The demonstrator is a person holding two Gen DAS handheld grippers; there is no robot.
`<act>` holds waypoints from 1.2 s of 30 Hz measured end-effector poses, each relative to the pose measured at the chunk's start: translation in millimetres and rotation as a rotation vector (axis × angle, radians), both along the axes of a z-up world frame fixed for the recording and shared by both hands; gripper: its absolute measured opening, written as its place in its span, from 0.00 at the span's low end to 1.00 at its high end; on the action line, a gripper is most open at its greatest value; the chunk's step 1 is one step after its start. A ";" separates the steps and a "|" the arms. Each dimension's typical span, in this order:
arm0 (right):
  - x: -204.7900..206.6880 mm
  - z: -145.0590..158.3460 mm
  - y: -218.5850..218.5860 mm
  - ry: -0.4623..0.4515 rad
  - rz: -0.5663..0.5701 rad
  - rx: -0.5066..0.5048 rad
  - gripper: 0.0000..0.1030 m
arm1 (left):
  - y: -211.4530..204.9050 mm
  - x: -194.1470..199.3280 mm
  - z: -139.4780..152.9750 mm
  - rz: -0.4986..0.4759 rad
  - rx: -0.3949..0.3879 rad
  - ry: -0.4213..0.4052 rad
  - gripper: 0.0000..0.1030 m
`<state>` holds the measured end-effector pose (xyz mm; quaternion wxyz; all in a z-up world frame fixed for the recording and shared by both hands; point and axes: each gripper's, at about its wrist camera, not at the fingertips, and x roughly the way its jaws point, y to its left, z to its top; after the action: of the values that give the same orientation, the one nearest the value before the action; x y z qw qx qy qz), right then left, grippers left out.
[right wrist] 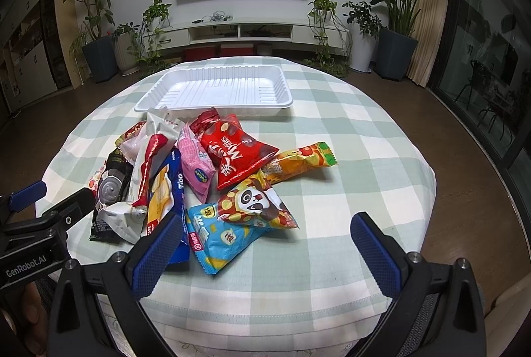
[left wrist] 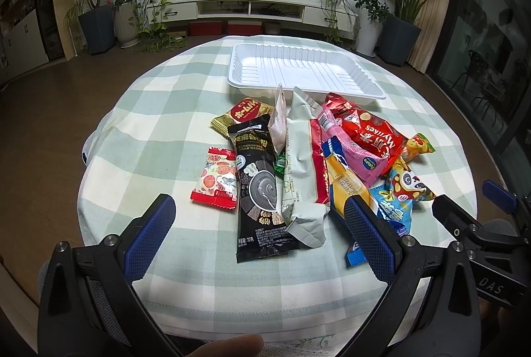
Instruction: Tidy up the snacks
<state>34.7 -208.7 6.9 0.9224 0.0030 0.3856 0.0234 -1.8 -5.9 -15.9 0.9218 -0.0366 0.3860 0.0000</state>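
both tools held low at the near edge of the surface point(left wrist: 159, 138), which wore a green-and-white checked cloth. left tool point(left wrist: 259, 224) released, jaws spread wide, nothing between them, above the near end of a black sachet point(left wrist: 257, 187) and a pale grey-green packet point(left wrist: 300, 164). right tool point(right wrist: 265, 241) also released and empty, jaws wide apart, above a light blue packet point(right wrist: 217, 241) and a panda-print bag point(right wrist: 257, 206). snacks lay in one loose overlapping heap mid-surface: red bag point(right wrist: 237, 154), pink packet point(right wrist: 195, 164), orange packet point(right wrist: 302, 161), small red-and-white packet point(left wrist: 217, 178) at the left fringe. white tray point(left wrist: 305, 68) sat empty just beyond the heap, its near rim touching or nearly touching the farthest packets
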 end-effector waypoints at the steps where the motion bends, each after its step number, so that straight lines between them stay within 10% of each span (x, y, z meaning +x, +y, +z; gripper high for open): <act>1: 0.5 0.6 -0.9 -0.001 0.000 0.000 1.00 | 0.3 -0.2 -1.6 0.000 -0.001 0.001 1.00; 11: -1.7 -2.1 1.8 0.005 0.006 0.006 1.00 | 14.0 -1.3 -8.0 0.004 -0.040 0.012 1.00; 18: -11.0 -7.7 -18.9 -0.002 0.016 0.101 1.00 | 39.1 -12.3 -19.0 -0.128 -0.240 -0.008 1.00; 24: -16.3 -7.6 -47.0 0.008 0.003 0.237 1.00 | 48.3 -7.6 -42.6 -0.068 -0.191 0.190 1.00; 36: -0.2 -28.2 -50.8 0.109 0.048 0.324 0.83 | 48.6 42.0 -25.8 -0.106 -0.154 0.210 0.92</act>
<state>34.5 -259.5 -21.3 0.8868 0.1438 0.4260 0.1071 40.3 42.7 -41.7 0.8695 -0.0864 0.4806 -0.0743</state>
